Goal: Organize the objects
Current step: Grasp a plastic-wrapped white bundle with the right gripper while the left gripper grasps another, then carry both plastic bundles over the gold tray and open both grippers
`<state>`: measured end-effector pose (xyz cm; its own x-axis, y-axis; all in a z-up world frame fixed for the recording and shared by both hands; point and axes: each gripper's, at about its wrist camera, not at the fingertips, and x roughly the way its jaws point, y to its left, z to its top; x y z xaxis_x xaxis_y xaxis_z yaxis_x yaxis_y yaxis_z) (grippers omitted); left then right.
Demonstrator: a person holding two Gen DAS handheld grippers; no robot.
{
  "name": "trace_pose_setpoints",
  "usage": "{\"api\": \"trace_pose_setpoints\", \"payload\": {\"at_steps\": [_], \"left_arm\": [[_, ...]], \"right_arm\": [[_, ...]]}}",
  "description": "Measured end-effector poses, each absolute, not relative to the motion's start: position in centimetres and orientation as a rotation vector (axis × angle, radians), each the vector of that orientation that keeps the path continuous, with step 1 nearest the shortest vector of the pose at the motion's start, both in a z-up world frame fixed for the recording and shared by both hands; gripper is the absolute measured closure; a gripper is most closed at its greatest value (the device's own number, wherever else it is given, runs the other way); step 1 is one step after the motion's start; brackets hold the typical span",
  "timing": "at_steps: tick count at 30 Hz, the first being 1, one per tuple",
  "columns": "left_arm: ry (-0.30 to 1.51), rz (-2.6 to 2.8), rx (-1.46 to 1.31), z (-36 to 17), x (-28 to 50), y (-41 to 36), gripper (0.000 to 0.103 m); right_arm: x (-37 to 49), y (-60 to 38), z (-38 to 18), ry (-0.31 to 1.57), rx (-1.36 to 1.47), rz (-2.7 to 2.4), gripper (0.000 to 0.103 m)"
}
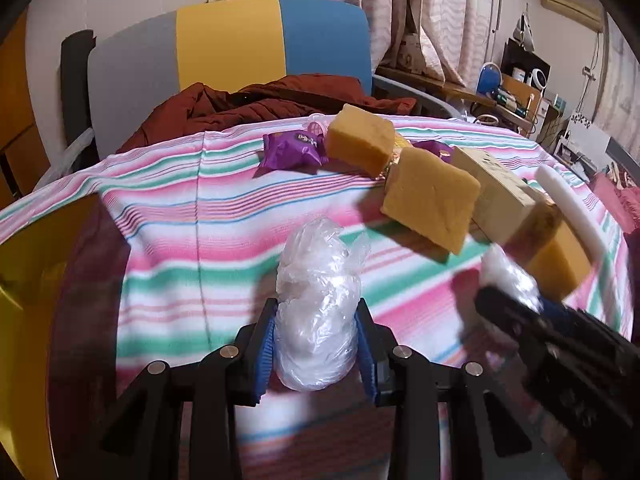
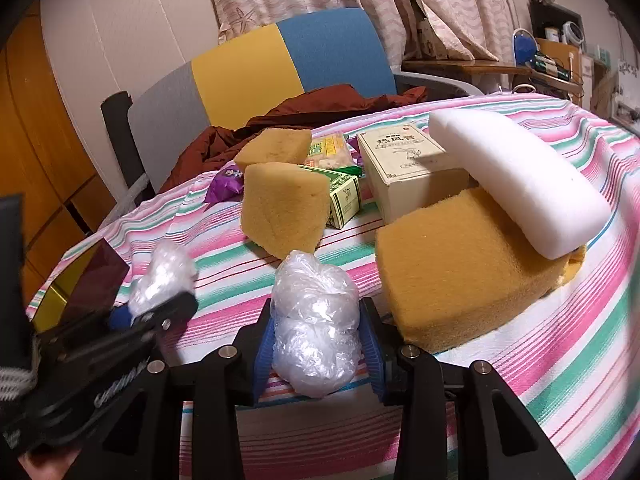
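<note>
Left gripper (image 1: 316, 344) clamped on a crumpled clear plastic wad (image 1: 316, 312), blue pads (image 1: 266, 354) pressing both its sides; wad held above the striped cloth (image 1: 180, 240). Right gripper (image 2: 316, 340) likewise closed on a second wad (image 2: 316, 320), its pads (image 2: 374, 354) squeezing it from either side. Each gripper shows in the other's view, blurred: the right one low at right in the left view, the left one low at left in the right view, both with plastic at the tips. On the cloth beyond: a tilted yellow sponge (image 2: 284, 208) just past the right-hand wad, a second sponge (image 2: 274, 146) behind it, and a larger sponge (image 2: 452, 272) to the right. White foam bar (image 2: 516, 184) lies across the large sponge and leans on a beige box (image 2: 400, 168). Green carton (image 2: 344, 196) sits between tilted sponge and box. Purple packet (image 1: 292, 150) lies left of the far sponge. Yellow bin (image 1: 24, 320) at the left edge of the table. Chair (image 1: 240, 44) with a dark red jacket (image 1: 248, 106) stands behind the table.
</note>
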<state>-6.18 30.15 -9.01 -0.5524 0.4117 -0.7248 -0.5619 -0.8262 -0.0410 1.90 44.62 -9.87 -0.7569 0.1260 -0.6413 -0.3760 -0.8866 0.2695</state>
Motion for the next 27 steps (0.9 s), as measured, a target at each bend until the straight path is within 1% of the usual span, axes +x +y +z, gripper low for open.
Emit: {"api": "trace_pose_setpoints", "payload": {"at_steps": [8,13,17,27], "left_arm": [[0.247,2.343,-0.989,-9.2,-2.9,28.2,0.068],[0.19,2.327,-0.985,-9.6,-1.7,26.4,0.069],[0.228,2.3,-0.978,-9.2,-0.1,26.0,0.069],[0.148,2.269,-0.87,-4.9,3.9,21.6,0.069]], "right_arm": [[2.0,43.5,-9.7,0.481,-0.945,2.637,0.063],[2.5,41.8,-9.5,0.448,-0.976,2.663,0.063],[2.9,41.0,-9.5,0.496,-0.997,2.658,0.063],[3.9,39.6,-9.0,0.613,-1.057,2.635,0.063]]}}
